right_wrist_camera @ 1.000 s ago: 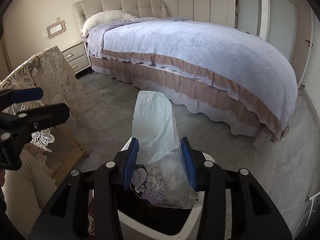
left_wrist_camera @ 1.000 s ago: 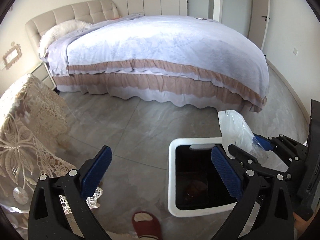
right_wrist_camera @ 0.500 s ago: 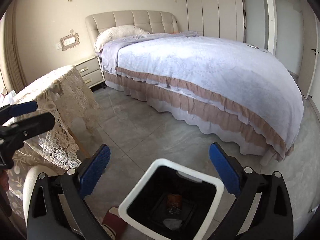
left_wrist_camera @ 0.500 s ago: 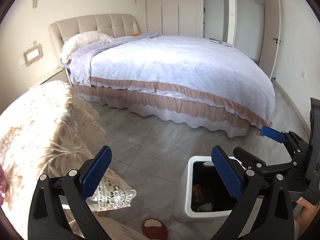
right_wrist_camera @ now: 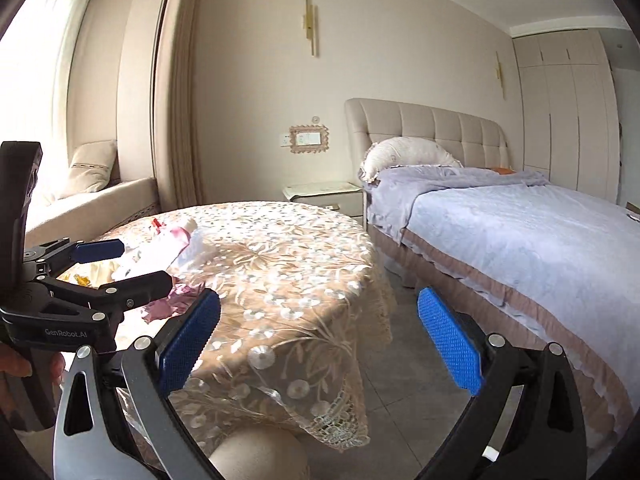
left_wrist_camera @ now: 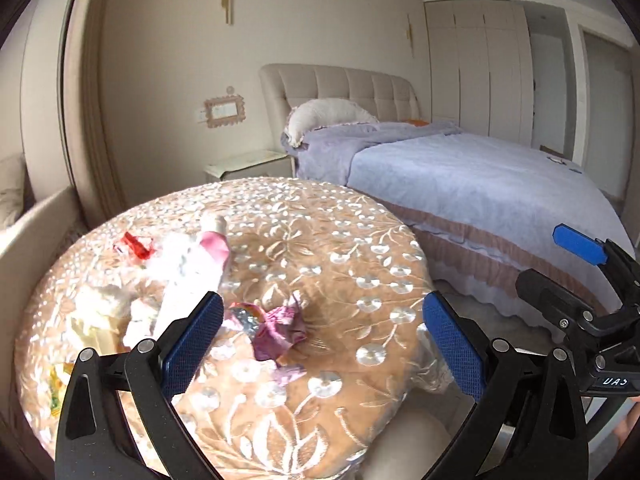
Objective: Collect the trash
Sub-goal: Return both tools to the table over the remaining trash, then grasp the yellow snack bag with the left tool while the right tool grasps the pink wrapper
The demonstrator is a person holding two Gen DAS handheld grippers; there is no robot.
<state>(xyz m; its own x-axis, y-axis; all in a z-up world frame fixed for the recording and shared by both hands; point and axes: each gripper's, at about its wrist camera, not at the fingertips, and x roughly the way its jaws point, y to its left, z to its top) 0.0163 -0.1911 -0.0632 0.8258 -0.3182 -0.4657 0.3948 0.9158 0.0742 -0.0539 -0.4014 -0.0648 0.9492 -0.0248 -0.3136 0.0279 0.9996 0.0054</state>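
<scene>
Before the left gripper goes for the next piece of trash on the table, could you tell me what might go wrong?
The purple wrapper lies flat on the lace tablecloth, so the open left gripper may well pinch the lace along with it and drag the cloth. The other scraps sit crowded together beyond it; a sweep could knock some off the table.

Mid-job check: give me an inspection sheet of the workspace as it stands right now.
Surface: round table under a lace cloth.
Job's things: purple wrapper, red wrapper, pink-white packet, pale scraps lie on it.
Clutter: nothing seen.
Grippers: left gripper open above the purple wrapper; right gripper open, empty, at the table's edge.
Cables: nothing seen.
Surroundings: bed, nightstand, window seat.
</scene>
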